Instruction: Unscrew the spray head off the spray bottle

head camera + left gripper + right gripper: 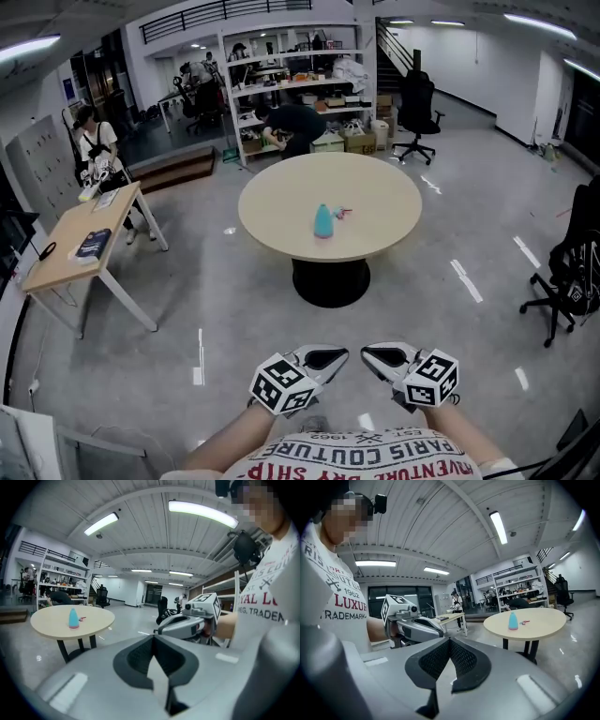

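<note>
A small teal spray bottle [322,221] stands upright near the middle of the round beige table [281,202], a few steps ahead of me. A small red-and-white piece [340,213] lies just right of it. The bottle [73,618] and table also show far off in the left gripper view, and the bottle [513,620] in the right gripper view. My left gripper [330,357] and right gripper [379,355] are held close to my chest, tips facing each other. Both are shut with nothing between the jaws.
A wooden desk [80,239] stands at the left with a person [94,141] behind it. Shelves [300,75] with another person bent over are at the back. Black office chairs [417,112] stand at the back right and far right [572,272].
</note>
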Motion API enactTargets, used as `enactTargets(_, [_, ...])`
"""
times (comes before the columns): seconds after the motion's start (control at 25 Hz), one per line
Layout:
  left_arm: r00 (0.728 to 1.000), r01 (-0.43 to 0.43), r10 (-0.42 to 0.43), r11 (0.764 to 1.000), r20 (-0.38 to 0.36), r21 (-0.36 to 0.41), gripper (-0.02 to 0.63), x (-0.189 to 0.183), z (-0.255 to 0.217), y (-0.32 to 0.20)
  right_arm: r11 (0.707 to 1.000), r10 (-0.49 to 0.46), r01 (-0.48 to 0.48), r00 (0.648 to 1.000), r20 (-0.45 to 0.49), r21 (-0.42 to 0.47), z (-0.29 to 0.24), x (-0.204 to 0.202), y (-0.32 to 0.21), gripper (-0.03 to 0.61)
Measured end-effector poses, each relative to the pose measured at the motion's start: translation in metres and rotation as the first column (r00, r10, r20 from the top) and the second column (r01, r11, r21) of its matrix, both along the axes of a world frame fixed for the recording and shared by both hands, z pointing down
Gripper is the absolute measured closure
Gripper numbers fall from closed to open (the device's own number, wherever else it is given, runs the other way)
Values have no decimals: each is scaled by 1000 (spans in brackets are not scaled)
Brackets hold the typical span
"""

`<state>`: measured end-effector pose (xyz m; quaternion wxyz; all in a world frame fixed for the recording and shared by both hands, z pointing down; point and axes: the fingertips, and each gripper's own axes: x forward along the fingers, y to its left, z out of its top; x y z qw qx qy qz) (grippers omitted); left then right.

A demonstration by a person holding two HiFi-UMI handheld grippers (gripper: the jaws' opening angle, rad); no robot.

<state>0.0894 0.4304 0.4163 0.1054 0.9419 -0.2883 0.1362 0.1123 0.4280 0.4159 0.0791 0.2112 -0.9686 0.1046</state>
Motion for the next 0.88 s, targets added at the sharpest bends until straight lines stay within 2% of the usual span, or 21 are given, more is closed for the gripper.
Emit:
enactTargets(0.36, [1000, 23, -24, 999, 12, 34, 612, -5, -9, 18, 1000, -11, 11, 1000, 26, -11, -9, 2, 17, 578])
enactTargets(0.88, [1000, 26, -26, 999, 15, 31, 612, 8, -8, 30, 1000, -17, 17, 1000, 5, 16, -3, 13, 30, 578])
